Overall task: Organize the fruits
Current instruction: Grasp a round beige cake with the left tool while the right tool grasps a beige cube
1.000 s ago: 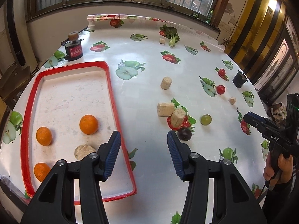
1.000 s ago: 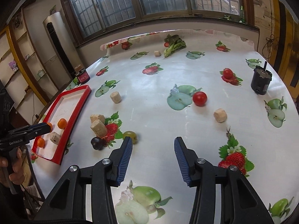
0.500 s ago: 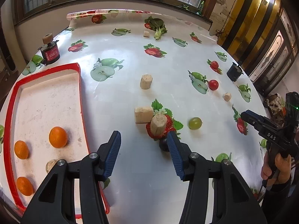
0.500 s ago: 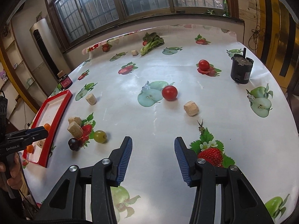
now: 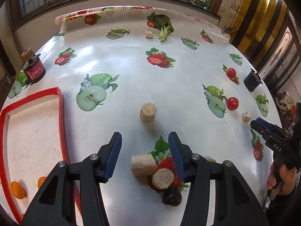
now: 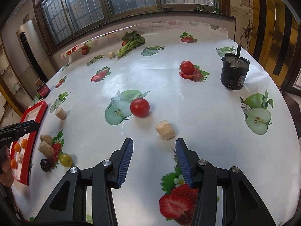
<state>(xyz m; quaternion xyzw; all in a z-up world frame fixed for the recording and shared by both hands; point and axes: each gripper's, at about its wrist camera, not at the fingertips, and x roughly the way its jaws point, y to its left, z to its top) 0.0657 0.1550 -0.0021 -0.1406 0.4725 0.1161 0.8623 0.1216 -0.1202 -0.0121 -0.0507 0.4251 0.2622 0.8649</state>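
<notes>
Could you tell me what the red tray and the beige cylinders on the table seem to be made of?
Red tray: probably plastic; smooth, evenly coloured moulded rim, with a pale speckled floor. Beige cylinder: looks like pressed wood or cork; matte, grainy, fibrous end face. The block looks alike, with layered sides.

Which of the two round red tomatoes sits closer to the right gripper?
The round red tomato beside the printed cut apple. It lies just ahead of the open right gripper, while the other red tomato rests farther back on a printed strawberry.

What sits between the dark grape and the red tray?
Only bare tablecloth between the dark grape and the red tray, shown in the right wrist view; cork blocks sit farther back.
</notes>
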